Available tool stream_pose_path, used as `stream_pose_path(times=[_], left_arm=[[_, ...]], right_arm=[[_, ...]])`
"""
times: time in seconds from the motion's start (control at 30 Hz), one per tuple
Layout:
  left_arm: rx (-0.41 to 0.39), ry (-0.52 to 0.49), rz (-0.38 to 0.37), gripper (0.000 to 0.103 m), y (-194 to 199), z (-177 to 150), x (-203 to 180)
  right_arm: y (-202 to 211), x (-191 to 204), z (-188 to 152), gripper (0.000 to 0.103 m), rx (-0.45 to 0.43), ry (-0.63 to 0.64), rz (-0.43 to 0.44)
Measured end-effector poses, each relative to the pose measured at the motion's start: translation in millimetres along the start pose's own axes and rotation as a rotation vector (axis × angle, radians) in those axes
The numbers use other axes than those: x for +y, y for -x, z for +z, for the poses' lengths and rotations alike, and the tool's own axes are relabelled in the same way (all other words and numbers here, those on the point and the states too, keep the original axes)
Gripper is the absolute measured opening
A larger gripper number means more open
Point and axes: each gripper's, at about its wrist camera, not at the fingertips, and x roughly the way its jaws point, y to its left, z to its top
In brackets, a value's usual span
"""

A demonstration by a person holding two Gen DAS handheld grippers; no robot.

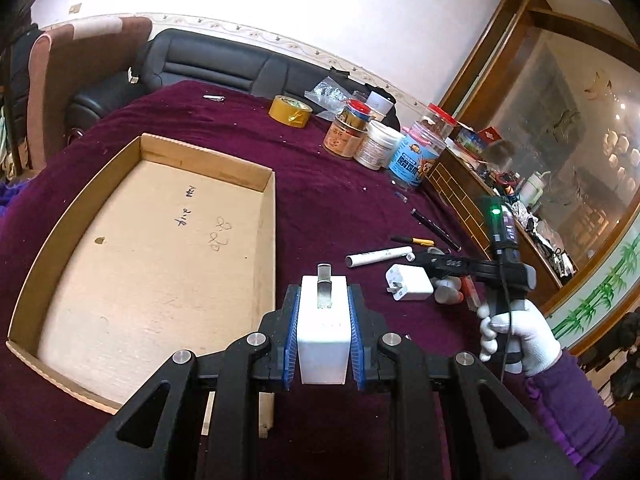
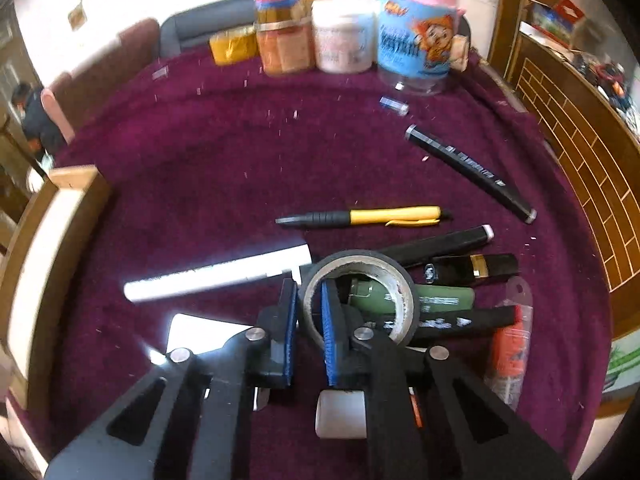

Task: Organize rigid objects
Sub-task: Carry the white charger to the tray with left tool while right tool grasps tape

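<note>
My left gripper (image 1: 324, 308) is shut on a white charger block (image 1: 323, 332) with a metal prong on top, held just right of an open cardboard box (image 1: 152, 240). My right gripper (image 2: 309, 304) is shut on the wall of a black tape roll (image 2: 360, 296), one finger inside the ring and one outside. The roll sits over a pile of rigid items: a white tube (image 2: 216, 276), a yellow and black pen (image 2: 364, 217), black sticks (image 2: 470, 172) and a green lighter (image 2: 440, 298). In the left wrist view the right gripper (image 1: 424, 260) is over a white plug adapter (image 1: 410, 282).
Jars (image 1: 372, 136) and a yellow tape roll (image 1: 290, 111) stand at the far side of the purple tablecloth (image 1: 320, 184). A wooden cabinet (image 1: 480, 200) runs along the right edge. A black sofa (image 1: 224, 64) lies behind the table. An orange packaged item (image 2: 510, 344) lies right of the pile.
</note>
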Motion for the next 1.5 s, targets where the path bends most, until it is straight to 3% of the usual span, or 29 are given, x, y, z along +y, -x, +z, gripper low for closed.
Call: stream_pose_path(times=[0.13,0.27,0.47,0.63,0.8,1.07,1.23,1.3,1.33,1.5], left_arm=[[0.001,0.026,-0.019,0.018,7.1,6.2,10.6],[-0.015,0.044,-0.011,0.018,13.8,25.4,24.1],[-0.015,0.036,0.071,0.018,2.7,57.0,48.0],[0.041,0.092,0.083,0.018,-26.9,80.1,79.5],[0.105,0.138,0.099,0.018,-67.3,101.3,105.0],[0.173,0.165,0.124,0.02,-111.9,111.3,126.0],[0.147,0.203,0.096,0.025,-111.9,115.8,137.2],[0.118,0.202,0.101,0.036,-102.2,115.5,137.3],[0.093,0.201,0.116,0.037,-95.7,114.3,136.2],[-0.023,0.209,0.145,0.042,-63.9,99.1,127.2]], right_arm=[[30.0,7.4,1.0,0.009,-0.044,-0.015,0.084],[50.7,47.4,5.8,0.009,-0.069,0.047,0.194],[49.7,116.6,18.4,0.009,-0.071,0.114,0.382],[32.7,171.2,32.7,0.009,-0.022,0.148,0.513],[2.7,219.5,47.2,0.009,0.017,0.191,0.492],[-39.1,246.3,54.5,0.009,0.073,0.181,0.448],[-57.2,247.2,59.7,0.014,0.094,0.162,0.42],[-59.8,243.7,60.3,0.03,0.102,0.15,0.423],[-60.0,242.0,60.4,0.033,0.103,0.143,0.432],[-42.2,231.3,64.1,0.034,0.035,0.099,0.427]])
